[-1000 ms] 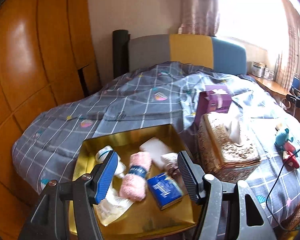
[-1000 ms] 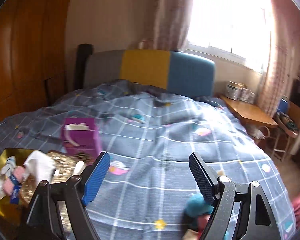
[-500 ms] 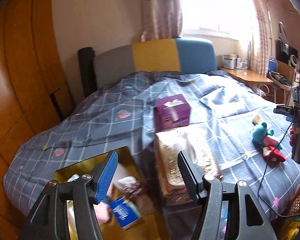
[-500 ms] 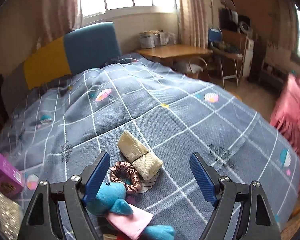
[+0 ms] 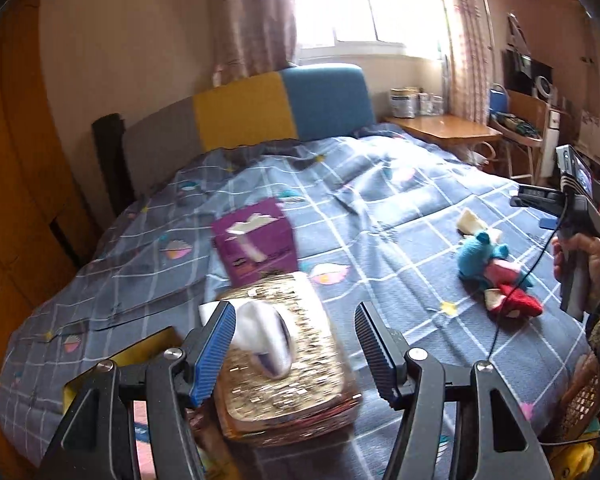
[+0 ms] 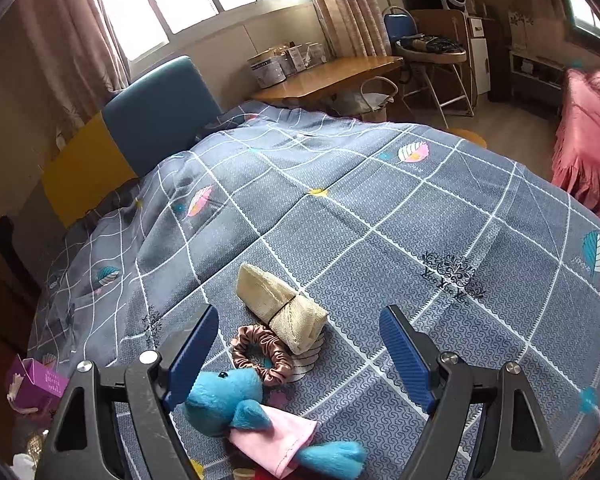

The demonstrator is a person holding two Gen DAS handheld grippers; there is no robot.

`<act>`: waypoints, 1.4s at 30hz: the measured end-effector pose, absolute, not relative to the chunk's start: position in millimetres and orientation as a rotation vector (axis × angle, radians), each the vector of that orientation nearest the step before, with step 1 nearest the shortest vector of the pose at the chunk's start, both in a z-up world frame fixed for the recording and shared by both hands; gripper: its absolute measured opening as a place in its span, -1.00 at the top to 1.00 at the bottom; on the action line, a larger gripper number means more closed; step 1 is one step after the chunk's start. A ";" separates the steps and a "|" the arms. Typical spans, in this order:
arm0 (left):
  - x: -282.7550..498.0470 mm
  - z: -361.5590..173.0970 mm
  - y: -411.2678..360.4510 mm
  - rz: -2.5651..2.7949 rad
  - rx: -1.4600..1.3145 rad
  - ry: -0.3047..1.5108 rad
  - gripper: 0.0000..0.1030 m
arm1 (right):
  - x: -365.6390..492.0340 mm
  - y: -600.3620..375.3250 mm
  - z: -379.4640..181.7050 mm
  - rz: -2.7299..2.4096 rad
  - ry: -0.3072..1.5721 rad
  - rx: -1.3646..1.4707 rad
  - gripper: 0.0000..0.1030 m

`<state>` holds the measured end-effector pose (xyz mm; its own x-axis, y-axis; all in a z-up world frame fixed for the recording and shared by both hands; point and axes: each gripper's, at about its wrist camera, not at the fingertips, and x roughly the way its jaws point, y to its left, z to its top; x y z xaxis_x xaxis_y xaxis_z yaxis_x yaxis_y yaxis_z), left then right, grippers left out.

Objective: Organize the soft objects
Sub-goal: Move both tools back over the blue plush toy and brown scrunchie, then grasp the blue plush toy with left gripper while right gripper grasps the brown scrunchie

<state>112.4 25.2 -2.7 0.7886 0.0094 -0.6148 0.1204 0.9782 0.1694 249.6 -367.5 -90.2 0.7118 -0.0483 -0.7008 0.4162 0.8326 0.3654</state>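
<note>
My right gripper (image 6: 300, 356) is open and empty, hovering over a small pile on the bed: a blue plush toy (image 6: 228, 400) with a pink cloth (image 6: 276, 436), a brown satin scrunchie (image 6: 262, 354) and a rolled beige cloth (image 6: 282, 306). The plush toy (image 5: 480, 254) and a red soft item (image 5: 518, 304) also show at the right of the left wrist view. My left gripper (image 5: 296, 348) is open and empty above a gold tissue box (image 5: 288, 364). The corner of a gold tray (image 5: 140, 352) shows at lower left.
A purple tissue box (image 5: 256, 240) lies on the grey checked quilt (image 6: 420, 220) behind the gold box. The person's hand holds the right gripper's handle (image 5: 576, 240) at the right. A wooden desk (image 6: 332, 72), chairs and a pink cloth (image 6: 588, 140) stand beyond the bed.
My left gripper swung right from the gold tray to the gold tissue box. My right gripper swung right and down to the plush toy, scrunchie and beige roll.
</note>
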 end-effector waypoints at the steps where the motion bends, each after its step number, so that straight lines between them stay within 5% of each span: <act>1: 115.6 -3.3 20.5 -0.073 0.201 0.667 -0.22 | 248.5 -370.0 -90.6 -0.274 0.738 0.553 -0.62; 27: 239.6 -98.8 -131.7 -0.534 -0.077 1.063 -0.10 | 242.4 -400.3 -113.6 -0.240 0.792 0.839 -0.62; 38: 305.6 -143.3 -201.3 -0.596 -0.183 1.193 -0.56 | 245.7 -397.6 -117.8 -0.212 0.811 0.865 -0.62; 42: 319.0 -160.5 -213.6 -0.558 -0.176 1.227 -0.49 | 249.7 -394.8 -119.6 -0.209 0.823 0.857 -0.62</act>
<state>319.0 -213.6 -160.5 0.2227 -0.4941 -0.8404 0.3090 0.8534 -0.4198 249.7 -394.8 -119.6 0.6811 0.1501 -0.7166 0.4735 0.6562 0.5876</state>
